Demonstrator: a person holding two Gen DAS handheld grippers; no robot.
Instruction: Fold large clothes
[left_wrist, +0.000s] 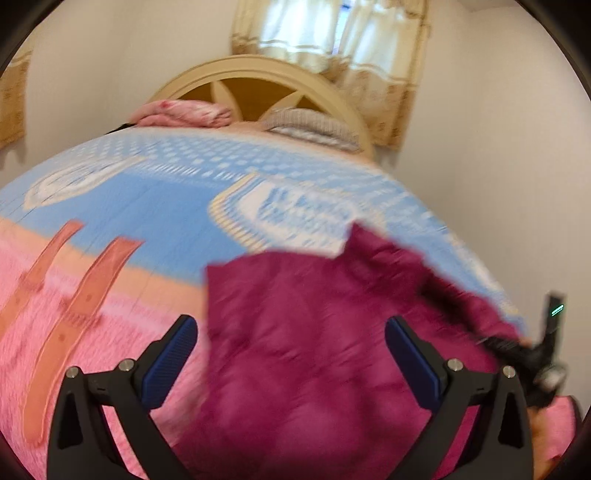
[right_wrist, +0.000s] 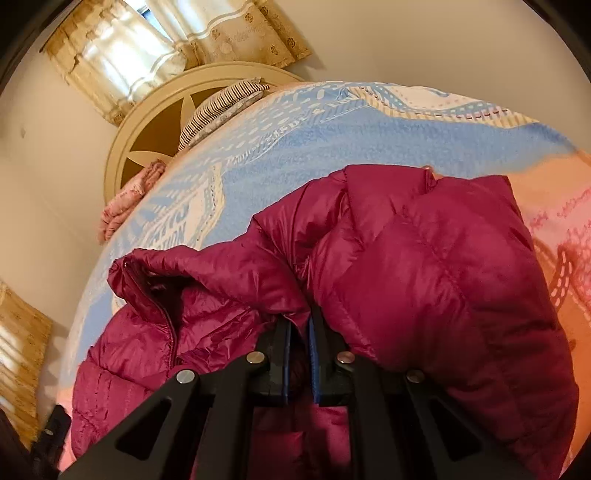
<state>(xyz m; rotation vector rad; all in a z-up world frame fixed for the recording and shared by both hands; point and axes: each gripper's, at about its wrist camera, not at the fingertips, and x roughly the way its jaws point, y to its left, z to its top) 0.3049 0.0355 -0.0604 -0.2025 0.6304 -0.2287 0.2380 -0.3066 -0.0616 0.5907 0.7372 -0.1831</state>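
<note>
A magenta quilted puffer jacket (right_wrist: 424, 266) lies bunched on the bed, its zipper edge (right_wrist: 168, 325) showing at the left. My right gripper (right_wrist: 300, 321) is shut on a fold of the jacket, with fabric pinched between its blue pads. In the blurred left wrist view the same jacket (left_wrist: 314, 369) fills the lower middle. My left gripper (left_wrist: 291, 325) hovers just above it, jaws wide open and nothing between them. A black device with a green light (left_wrist: 550, 332), probably the right gripper's body, shows at the jacket's right edge.
The bed is covered by a blue and pink patterned blanket (right_wrist: 332, 136). A cream headboard (right_wrist: 147, 122) stands at its far end, with a striped pillow (right_wrist: 221, 107) and a folded pink cloth (right_wrist: 129, 199) beside it. Curtains (right_wrist: 122, 55) hang on the wall behind.
</note>
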